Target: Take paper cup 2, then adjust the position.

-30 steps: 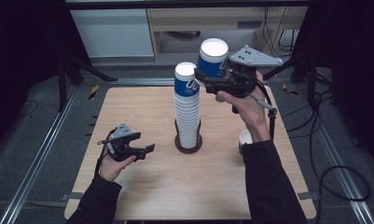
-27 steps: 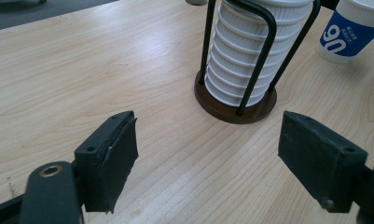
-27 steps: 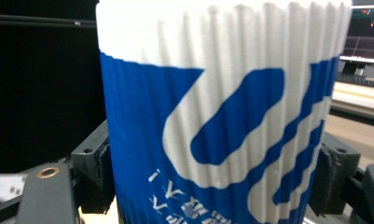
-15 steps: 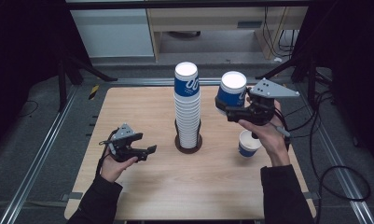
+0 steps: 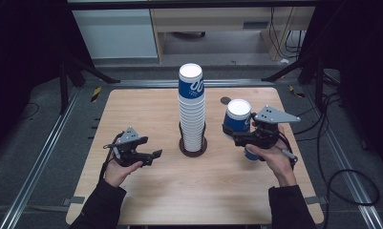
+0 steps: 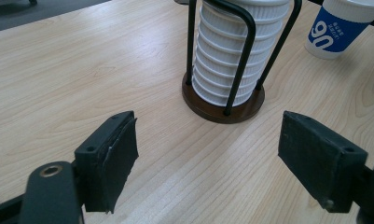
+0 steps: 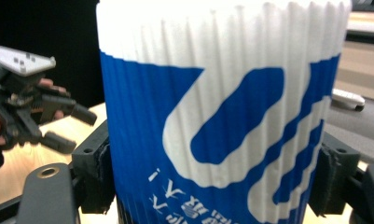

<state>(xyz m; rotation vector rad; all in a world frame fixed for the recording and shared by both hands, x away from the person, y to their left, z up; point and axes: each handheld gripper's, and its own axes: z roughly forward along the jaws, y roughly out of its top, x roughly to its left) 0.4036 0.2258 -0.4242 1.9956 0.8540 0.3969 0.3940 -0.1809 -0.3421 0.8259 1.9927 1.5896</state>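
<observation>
A tall stack of upside-down blue-and-white paper cups (image 5: 192,107) stands in a black wire holder (image 5: 193,145) at the table's middle; it is also in the left gripper view, cups (image 6: 224,51) and wire holder (image 6: 222,105). My right gripper (image 5: 237,128) is shut on one upside-down cup (image 5: 238,116), held off the table to the right of the stack; that cup (image 7: 217,107) sits between my jaws (image 7: 217,172). Another cup (image 5: 250,153) stands on the table under my right hand, the same cup (image 6: 337,25) showing in the left gripper view. My left gripper (image 5: 152,156) rests open left of the holder, jaws (image 6: 208,158) wide apart with nothing between them.
The wooden table (image 5: 146,114) has bare room at left and front. A small dark disc (image 5: 226,100) lies behind the held cup. Metal rails (image 5: 41,157) run along both sides, with cables (image 5: 351,181) on the floor at right.
My right gripper has carried the cup from above the stack down and to the right, over the loose cup. The left gripper has stayed put.
</observation>
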